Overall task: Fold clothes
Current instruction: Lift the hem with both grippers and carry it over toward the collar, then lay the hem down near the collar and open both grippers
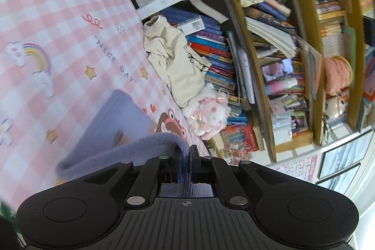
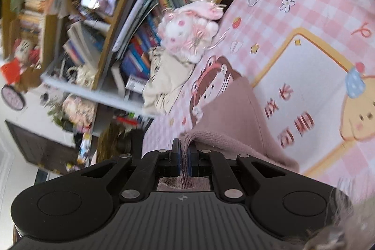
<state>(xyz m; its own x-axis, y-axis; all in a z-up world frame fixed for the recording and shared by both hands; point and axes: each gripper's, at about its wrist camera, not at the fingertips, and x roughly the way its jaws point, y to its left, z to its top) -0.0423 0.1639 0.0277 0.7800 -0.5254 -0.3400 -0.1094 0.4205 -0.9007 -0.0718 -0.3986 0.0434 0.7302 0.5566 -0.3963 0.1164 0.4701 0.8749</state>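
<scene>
Left fingers: nearest the left camera, the left gripper [image 1: 186,162] is closed tight on a ribbed hem of the knit [image 1: 121,123]; cloth fills the gap between the pads.
Right fingers: the right gripper [image 2: 184,161] is likewise clamped on a ribbed edge of the knit [image 2: 229,118], no gap showing.
Knit: it reads lilac in the left view and dusty pink in the right, so whether it is one garment I cannot tell. It runs from each grip down onto the tabletop [image 1: 58,27], part lifted, part lying flat on the pink checked cover.
Beyond: a cream top [image 1: 178,57] lies crumpled at the far edge of the tabletop, beside a pink plush [image 1: 208,114].
Far: a crammed bookshelf [image 1: 269,62] stands behind them.
Risk: each grip holds only a narrow bit of hem, so a sharp pull could slip it out. Uneven lifting would likely skew the fold, and a wide swing could drag the cream top or knock the plush.
</scene>
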